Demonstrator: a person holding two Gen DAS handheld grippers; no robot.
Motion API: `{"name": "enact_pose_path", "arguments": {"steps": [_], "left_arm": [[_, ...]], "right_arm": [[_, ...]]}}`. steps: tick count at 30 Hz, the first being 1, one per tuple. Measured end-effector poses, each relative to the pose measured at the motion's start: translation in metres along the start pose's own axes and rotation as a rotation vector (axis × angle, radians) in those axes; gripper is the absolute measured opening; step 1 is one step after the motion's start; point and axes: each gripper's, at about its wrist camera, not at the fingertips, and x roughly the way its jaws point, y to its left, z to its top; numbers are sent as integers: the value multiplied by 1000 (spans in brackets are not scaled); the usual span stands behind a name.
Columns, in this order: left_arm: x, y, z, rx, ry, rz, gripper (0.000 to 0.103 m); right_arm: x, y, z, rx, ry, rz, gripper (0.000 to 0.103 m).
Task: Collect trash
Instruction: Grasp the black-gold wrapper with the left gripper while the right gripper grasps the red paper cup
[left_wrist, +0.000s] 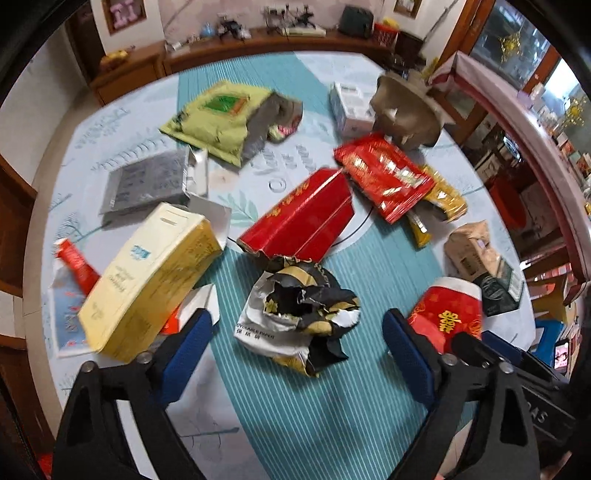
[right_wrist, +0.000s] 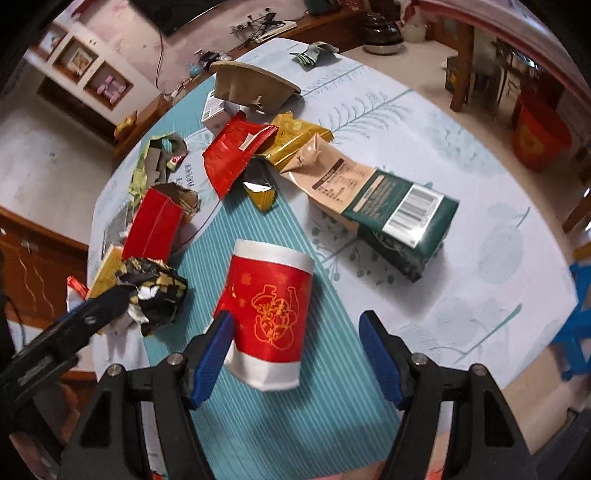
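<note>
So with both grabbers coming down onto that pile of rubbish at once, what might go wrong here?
Three things, possibly. The red paper cup lies on its side with the open right gripper around it; a pinch could crush it or send it rolling. The crumpled black-and-gold wrapper in front of the open left gripper is loose and springy, so it may slip out. And the two grippers work close together, so they could bump.

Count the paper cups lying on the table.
1. The red paper cup lies on its side on the teal striped runner, just ahead of the right tongs. Others could be hidden under the wrappers.
</note>
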Motion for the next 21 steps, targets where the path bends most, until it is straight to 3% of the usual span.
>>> {"name": "enact_pose_path", "arguments": {"steps": [2, 4, 5, 6, 7, 8, 9, 10, 12, 21], "left_arm": [[11, 0, 2, 0, 42, -15, 75], [18, 1, 3, -2, 68, -32, 64], [20, 1, 1, -10, 74, -54, 61], [19, 1, 1, -14, 70, -66, 54], [20, 0, 1, -14, 69, -79, 46], [20, -2, 0, -11, 70, -79, 45], [18, -4, -1, -6, 63, -75, 36], [16, -7, -2, 3, 51, -77, 21], [7, -13, -3, 32, 31, -81, 12], [-29, -18, -22, 0, 20, -79, 10]], "right_arm": [[2, 1, -2, 14, -6, 16, 69], [3, 2, -2, 19, -5, 46, 60], [4, 3, -3, 20, 2, 68, 45], [5, 4, -4, 16, 16, 68, 42], [5, 5, -5, 14, 13, 70, 42], [4, 5, -6, 12, 14, 75, 41], [3, 5, -6, 14, 16, 79, 40], [2, 6, -7, 10, 21, 82, 39], [-3, 6, -9, 1, 24, 82, 38], [-47, 2, -14, -75, -4, 125, 34]]}}
